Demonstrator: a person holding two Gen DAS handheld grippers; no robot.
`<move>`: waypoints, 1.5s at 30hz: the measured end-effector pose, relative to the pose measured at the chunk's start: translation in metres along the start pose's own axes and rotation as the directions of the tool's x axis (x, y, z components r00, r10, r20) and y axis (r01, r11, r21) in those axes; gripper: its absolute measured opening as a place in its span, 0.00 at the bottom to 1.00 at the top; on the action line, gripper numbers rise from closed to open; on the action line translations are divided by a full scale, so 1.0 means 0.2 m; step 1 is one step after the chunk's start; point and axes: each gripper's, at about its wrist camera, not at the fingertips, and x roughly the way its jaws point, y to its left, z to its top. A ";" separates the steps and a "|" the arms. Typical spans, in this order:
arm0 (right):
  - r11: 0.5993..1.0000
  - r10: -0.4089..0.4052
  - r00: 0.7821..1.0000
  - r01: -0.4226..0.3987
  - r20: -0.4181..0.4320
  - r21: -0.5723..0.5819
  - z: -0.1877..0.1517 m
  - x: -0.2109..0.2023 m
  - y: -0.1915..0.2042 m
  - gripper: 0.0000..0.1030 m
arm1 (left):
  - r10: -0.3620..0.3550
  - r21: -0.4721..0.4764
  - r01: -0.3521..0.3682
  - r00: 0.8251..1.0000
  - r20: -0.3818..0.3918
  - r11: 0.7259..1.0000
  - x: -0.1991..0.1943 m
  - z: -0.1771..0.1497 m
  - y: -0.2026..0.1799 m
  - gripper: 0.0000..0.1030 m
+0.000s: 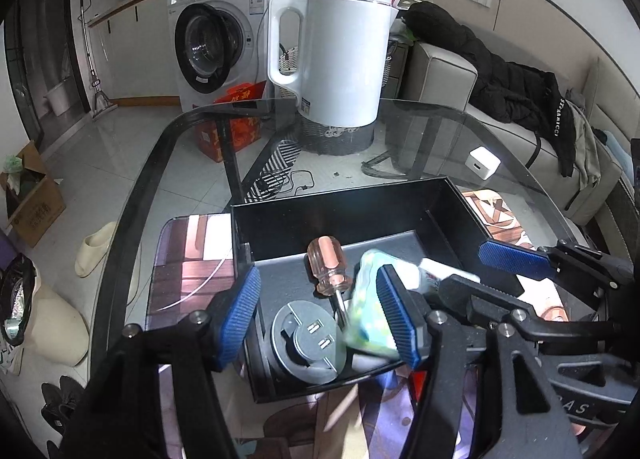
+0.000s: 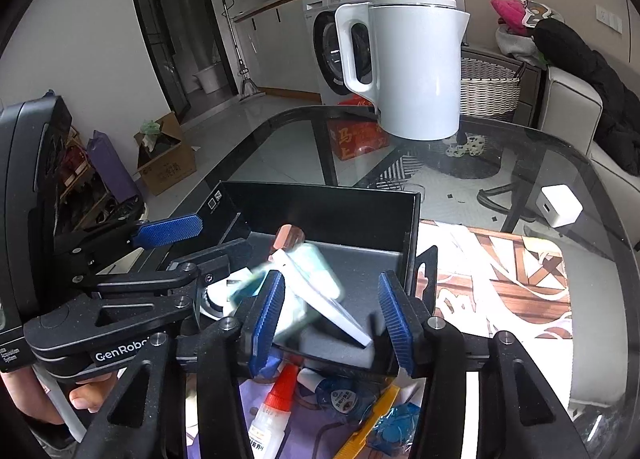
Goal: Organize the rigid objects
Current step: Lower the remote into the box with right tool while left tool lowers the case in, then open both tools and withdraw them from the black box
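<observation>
A black open box [image 1: 360,207] [image 2: 320,199] stands on the glass table. In it lie a screwdriver with a clear pink handle [image 1: 326,265] [image 2: 286,237], a round grey plug adapter [image 1: 308,341] and a blurred white-and-teal packet [image 1: 370,307] [image 2: 316,283] that is loose between the fingers of both grippers. My left gripper [image 1: 316,317] is open over the box's near end. My right gripper [image 2: 332,311] is open over the box, with the packet tilted in the gap. Below it lie a glue bottle [image 2: 272,411], a blue tape dispenser [image 2: 340,395] and a yellow tool [image 2: 372,423].
A white electric kettle [image 1: 340,59] [image 2: 412,67] stands at the table's far side. A white charger cube [image 1: 484,163] [image 2: 560,205] lies on the glass to the right. A patterned mat [image 2: 500,279] lies under the box. A sofa with black clothes [image 1: 500,87] is right.
</observation>
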 end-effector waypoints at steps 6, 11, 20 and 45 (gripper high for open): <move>1.000 0.009 1.000 -0.009 0.015 -0.001 -0.03 -0.06 0.00 0.53 | -0.010 -0.009 0.010 1.000 0.024 1.000 -0.07 -0.01 0.00 0.67; 1.000 0.009 0.999 -0.009 0.047 -0.019 -0.04 -0.16 0.00 0.53 | -0.008 -0.006 0.009 0.999 0.044 1.000 -0.15 -0.03 0.00 0.67; 1.000 0.011 0.999 -0.011 0.039 -0.024 -0.11 -0.32 -0.03 0.53 | -0.033 0.011 0.033 0.999 0.015 0.999 -0.26 -0.09 -0.02 0.67; 0.998 0.011 0.988 -0.020 -0.153 -0.056 -0.29 -0.24 -0.06 0.53 | -0.102 0.023 0.108 0.978 -0.184 0.994 -0.21 -0.25 -0.11 0.67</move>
